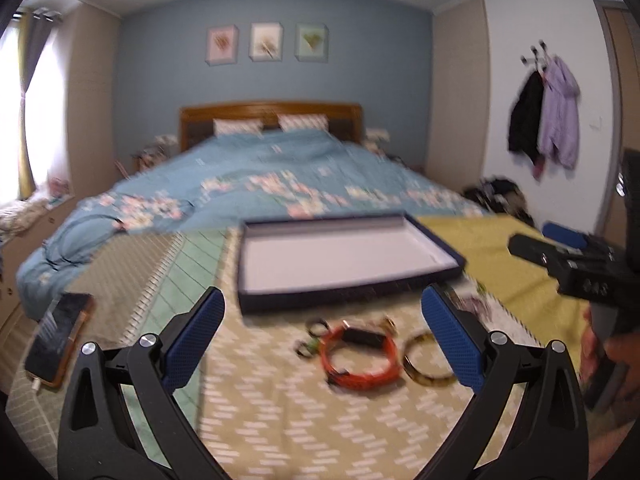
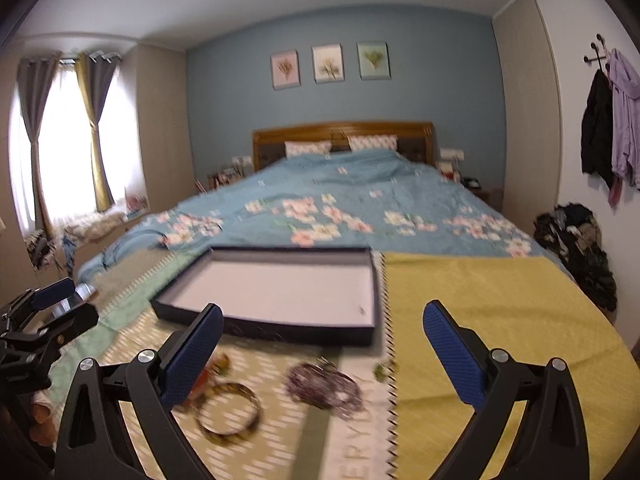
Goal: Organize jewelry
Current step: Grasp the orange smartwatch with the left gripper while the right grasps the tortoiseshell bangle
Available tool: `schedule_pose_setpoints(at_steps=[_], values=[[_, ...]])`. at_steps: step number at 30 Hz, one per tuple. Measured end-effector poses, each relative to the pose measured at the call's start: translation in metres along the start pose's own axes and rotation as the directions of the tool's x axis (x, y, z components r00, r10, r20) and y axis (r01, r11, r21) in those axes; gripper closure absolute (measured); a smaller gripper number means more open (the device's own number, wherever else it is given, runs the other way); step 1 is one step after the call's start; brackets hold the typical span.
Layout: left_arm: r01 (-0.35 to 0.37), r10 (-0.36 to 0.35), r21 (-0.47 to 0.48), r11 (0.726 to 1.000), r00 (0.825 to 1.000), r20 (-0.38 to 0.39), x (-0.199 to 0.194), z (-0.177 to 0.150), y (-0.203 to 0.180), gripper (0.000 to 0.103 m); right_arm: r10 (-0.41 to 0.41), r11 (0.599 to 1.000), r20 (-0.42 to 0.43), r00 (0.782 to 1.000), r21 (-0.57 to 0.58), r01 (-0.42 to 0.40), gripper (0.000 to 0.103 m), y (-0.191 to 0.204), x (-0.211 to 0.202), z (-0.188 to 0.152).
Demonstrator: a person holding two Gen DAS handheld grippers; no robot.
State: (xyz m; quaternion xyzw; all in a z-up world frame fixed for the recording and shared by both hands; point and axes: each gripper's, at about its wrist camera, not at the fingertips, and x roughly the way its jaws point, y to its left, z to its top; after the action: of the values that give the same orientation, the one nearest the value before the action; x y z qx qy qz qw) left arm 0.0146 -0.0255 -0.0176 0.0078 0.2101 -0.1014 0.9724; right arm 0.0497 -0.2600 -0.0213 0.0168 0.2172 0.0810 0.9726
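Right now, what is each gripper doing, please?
Left gripper: open, fingers wide apart, holding nothing.
Right gripper: open, fingers wide apart, holding nothing.

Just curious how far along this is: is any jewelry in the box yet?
No, the box's white floor is bare.

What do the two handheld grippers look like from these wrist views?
Both match: the left gripper and right gripper each have two black plastic fingers with triangular cut-outs and round silver pivot bolts, tipped with blue textured pads. Seen from the side, the right gripper's body is a blocky black housing with small screws. No cables or sleeves are visible.
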Motion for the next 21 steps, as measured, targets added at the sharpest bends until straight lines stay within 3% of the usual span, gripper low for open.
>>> schedule_pose_setpoints(at_steps=[6, 8, 10, 16, 21], values=[[0.139, -0.132, 0.049, 0.989, 0.983, -0.125, 0.026, -0.011, -0.024, 0.016, -0.014, 1.0, -0.151, 0.988, -0.006, 0.014, 0.009, -0.02, 0.022, -0.013], [0.182, -0.17, 0.064, 0.981, 0.973, -0.159, 0.035, -0.016, -0.033, 0.025, -0.002, 1.0, -0.193, 0.981, 0.0, 0.003, 0.017, -0.024, 0.028, -0.019], [0.203, -0.186, 0.076, 0.976, 0.965, -0.185, 0.041, -0.02, -0.039, 0.027, 0.034, 0.999, -0.217, 0.976, 0.013, -0.032, 0.021, -0.026, 0.033, -0.023], [0.155, -0.14, 0.057, 0.986, 0.968, -0.208, 0.056, -0.019, -0.027, 0.033, 0.221, 0.974, -0.29, 0.931, 0.022, -0.224, 0.037, 0.005, 0.041, -0.035], [0.132, -0.118, 0.032, 0.991, 0.954, -0.275, 0.071, -0.016, -0.003, 0.049, 0.273, 0.957, -0.355, 0.894, 0.005, -0.29, 0.054, 0.029, 0.051, -0.039]])
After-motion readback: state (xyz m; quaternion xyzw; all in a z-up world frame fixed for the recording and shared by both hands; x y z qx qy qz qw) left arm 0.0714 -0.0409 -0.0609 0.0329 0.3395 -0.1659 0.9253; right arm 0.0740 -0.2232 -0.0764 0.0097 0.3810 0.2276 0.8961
